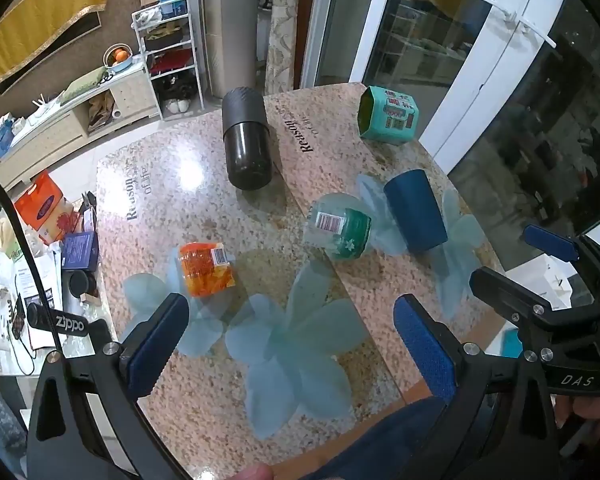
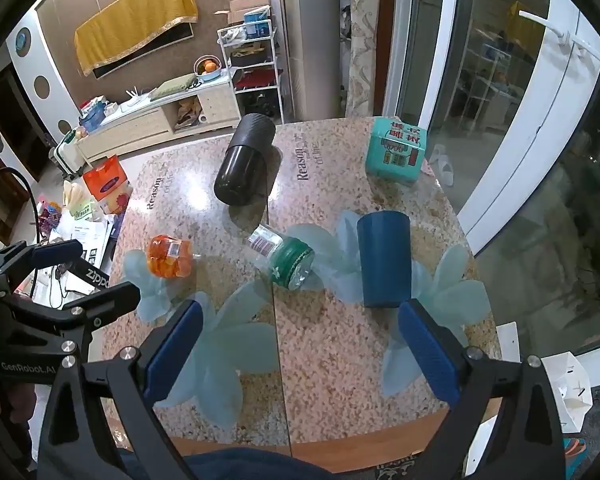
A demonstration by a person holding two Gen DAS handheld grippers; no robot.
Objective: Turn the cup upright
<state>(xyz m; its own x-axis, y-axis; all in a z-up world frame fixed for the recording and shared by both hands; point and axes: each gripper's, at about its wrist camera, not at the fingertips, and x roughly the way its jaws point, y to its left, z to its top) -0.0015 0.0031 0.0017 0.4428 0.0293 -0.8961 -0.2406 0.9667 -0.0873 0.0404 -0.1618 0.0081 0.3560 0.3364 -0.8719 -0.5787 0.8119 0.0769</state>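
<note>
A dark blue cup (image 1: 416, 212) lies on its side on the glass-topped table (image 1: 172, 200), at the right. It also shows in the right wrist view (image 2: 385, 258), its wide end nearest the camera. My left gripper (image 1: 292, 344) is open and empty, above the near middle of the table, left of and nearer than the cup. My right gripper (image 2: 300, 346) is open and empty, just in front of the cup, its right finger (image 2: 428, 350) close to the cup's near end. The right gripper also shows in the left wrist view (image 1: 540, 268).
A black flask (image 1: 246, 144) lies on its side at the back. A green-labelled bottle (image 1: 340, 228) lies beside the cup. An orange packet (image 1: 206, 268) lies left. A teal box (image 1: 386, 116) stands at the far right corner. Cluttered floor lies left of the table.
</note>
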